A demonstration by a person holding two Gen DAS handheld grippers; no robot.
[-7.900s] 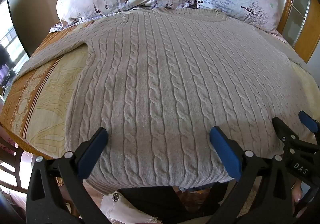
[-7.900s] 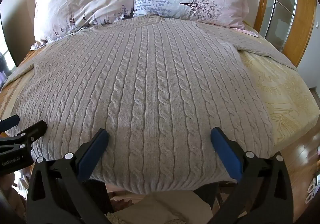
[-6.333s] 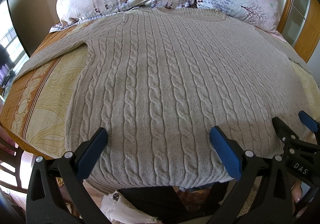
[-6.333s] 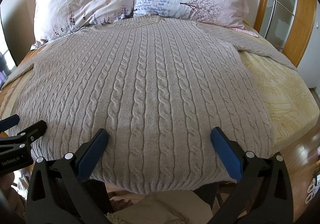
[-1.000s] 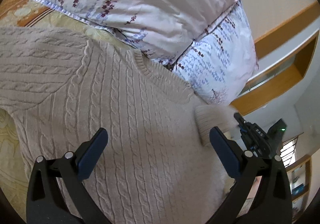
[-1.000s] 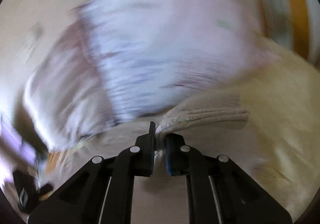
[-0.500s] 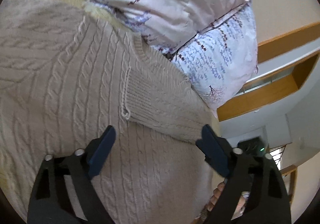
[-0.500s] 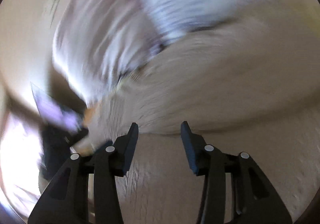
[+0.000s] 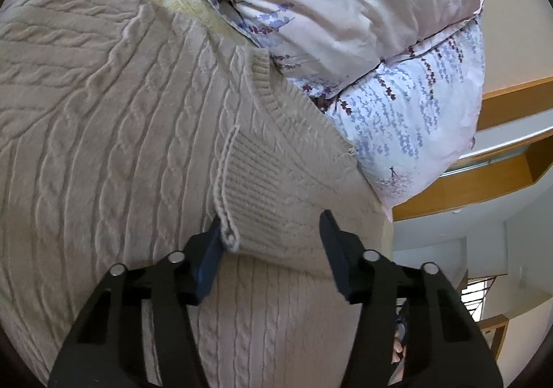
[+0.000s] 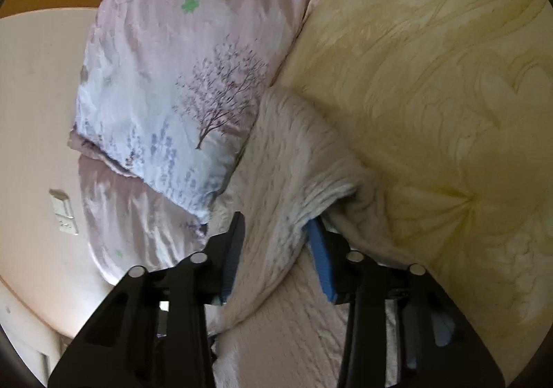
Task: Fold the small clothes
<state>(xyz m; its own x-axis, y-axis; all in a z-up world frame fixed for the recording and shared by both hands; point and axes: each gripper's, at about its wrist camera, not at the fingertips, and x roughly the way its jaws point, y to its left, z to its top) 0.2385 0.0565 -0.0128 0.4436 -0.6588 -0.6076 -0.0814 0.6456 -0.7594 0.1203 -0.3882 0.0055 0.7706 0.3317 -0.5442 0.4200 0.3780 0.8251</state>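
Since the earlier frames, the beige cable-knit sweater (image 9: 114,132) no longer lies fully spread on the bed: its right sleeve, with the ribbed cuff (image 9: 249,180), now lies folded across the chest near the neckline, just below the floral pillows (image 9: 345,7). The left tongs (image 9: 269,249) have just been closing; they stand apart astride the cuff end, one blue pad touching its edge, the other clear of it, so nothing is clamped. The right tongs (image 10: 276,249) have opened and then narrowed a little; a thick fold of the sweater at the right shoulder sits between them, beside the yellow patterned bedsheet (image 10: 432,76), but blur hides whether the pads press it, so I cannot tell. The step in hand appears to be the sleeve fold. Next, probably, the left tongs need to settle the cuff flat, then the far-left sleeve needs the same inward fold
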